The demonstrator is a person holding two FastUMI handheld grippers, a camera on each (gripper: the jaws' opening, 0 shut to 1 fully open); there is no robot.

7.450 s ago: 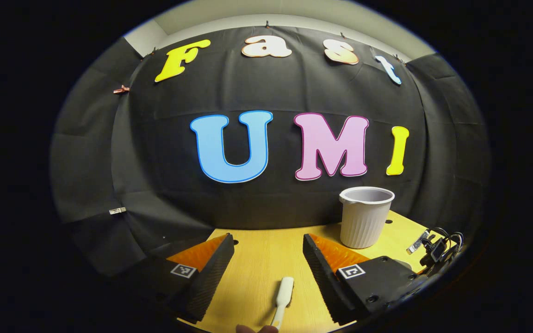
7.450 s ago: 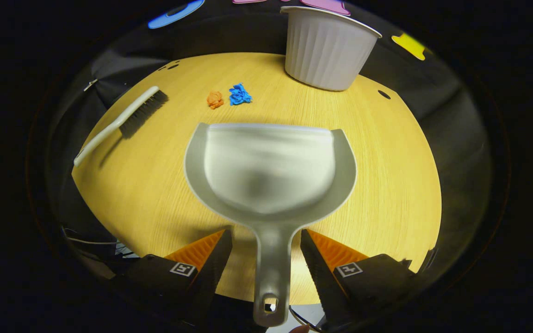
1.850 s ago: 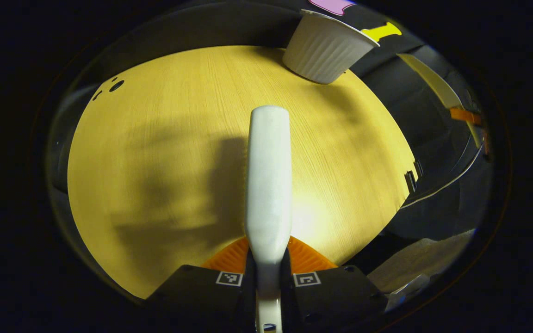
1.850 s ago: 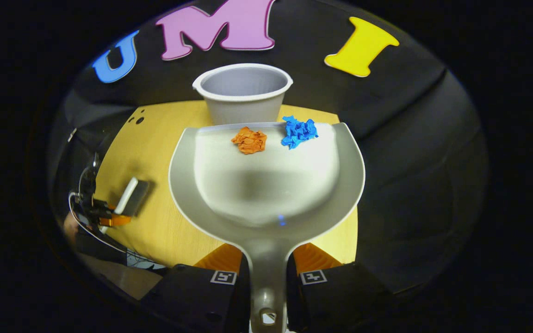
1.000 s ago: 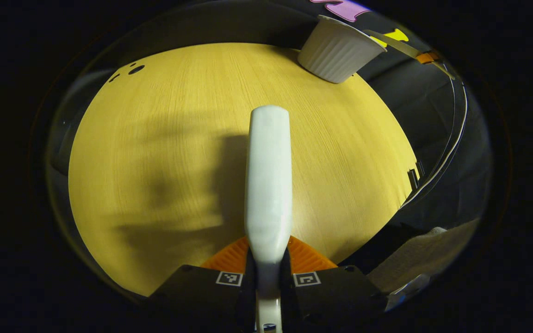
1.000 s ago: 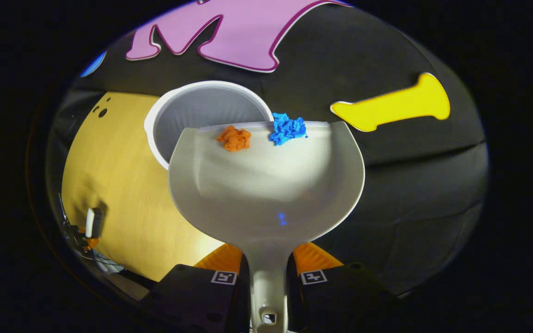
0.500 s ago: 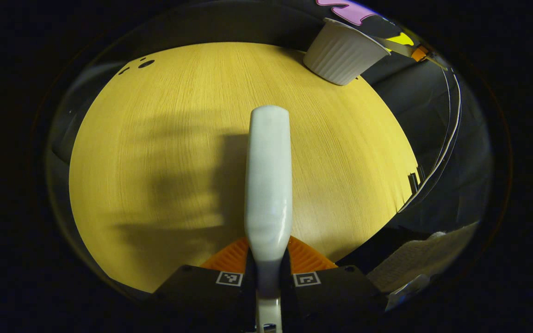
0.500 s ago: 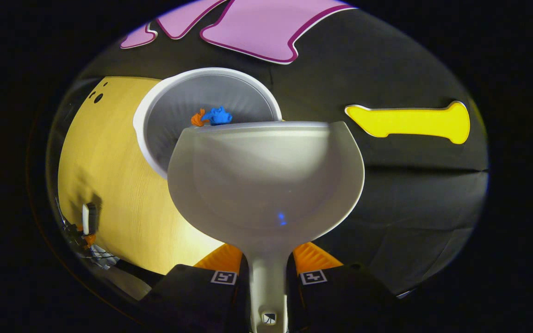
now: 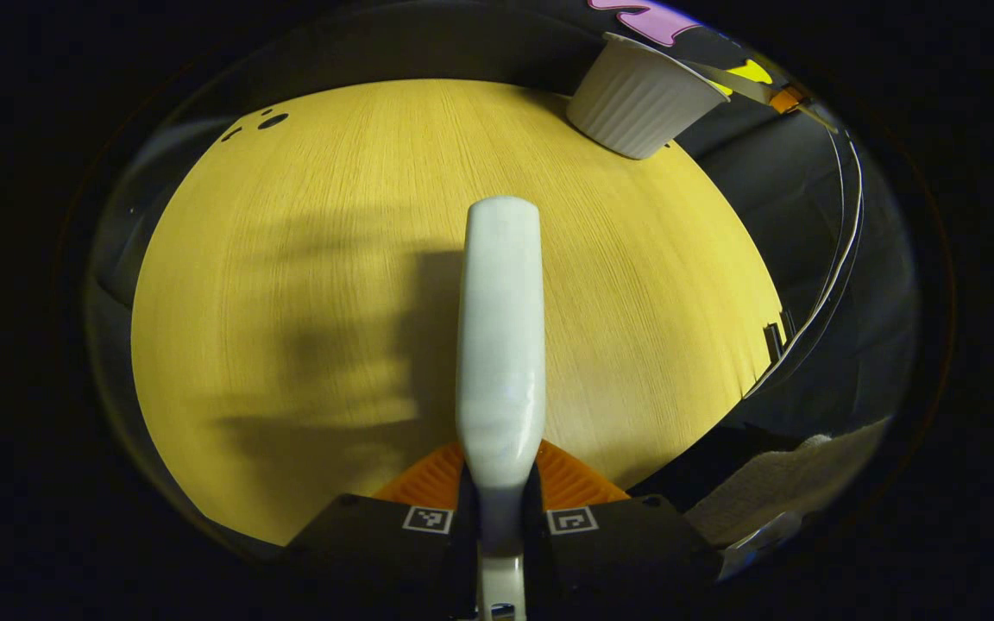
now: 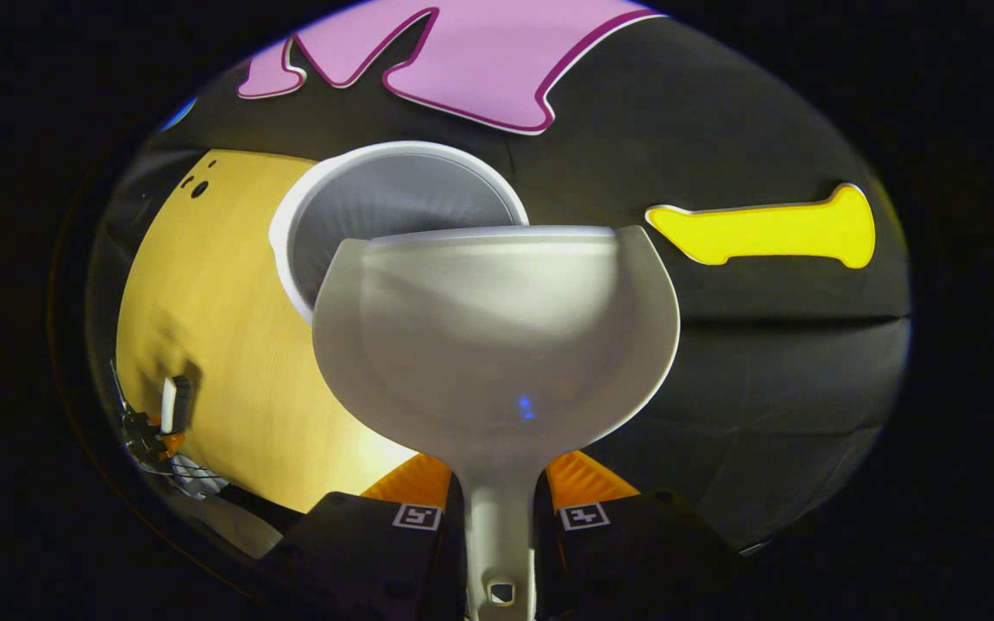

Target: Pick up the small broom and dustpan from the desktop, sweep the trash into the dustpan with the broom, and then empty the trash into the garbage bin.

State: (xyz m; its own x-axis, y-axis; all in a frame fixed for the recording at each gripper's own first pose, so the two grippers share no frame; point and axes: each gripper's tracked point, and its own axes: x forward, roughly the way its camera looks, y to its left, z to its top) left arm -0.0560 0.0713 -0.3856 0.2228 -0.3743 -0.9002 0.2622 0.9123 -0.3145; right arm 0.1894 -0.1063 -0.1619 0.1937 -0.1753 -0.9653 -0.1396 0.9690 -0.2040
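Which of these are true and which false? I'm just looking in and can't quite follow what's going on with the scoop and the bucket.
1. The dustpan holds two paper scraps. False: its scoop is empty.
2. The right gripper is shut on the dustpan's handle. True.
3. The dustpan's front edge is held over the open mouth of the garbage bin. True.
4. The broom lies on the desktop by itself. False: the left gripper is shut on the broom, holding it above the wood.
5. The garbage bin has tipped onto its side. False: it stands upright near the desktop's far edge.
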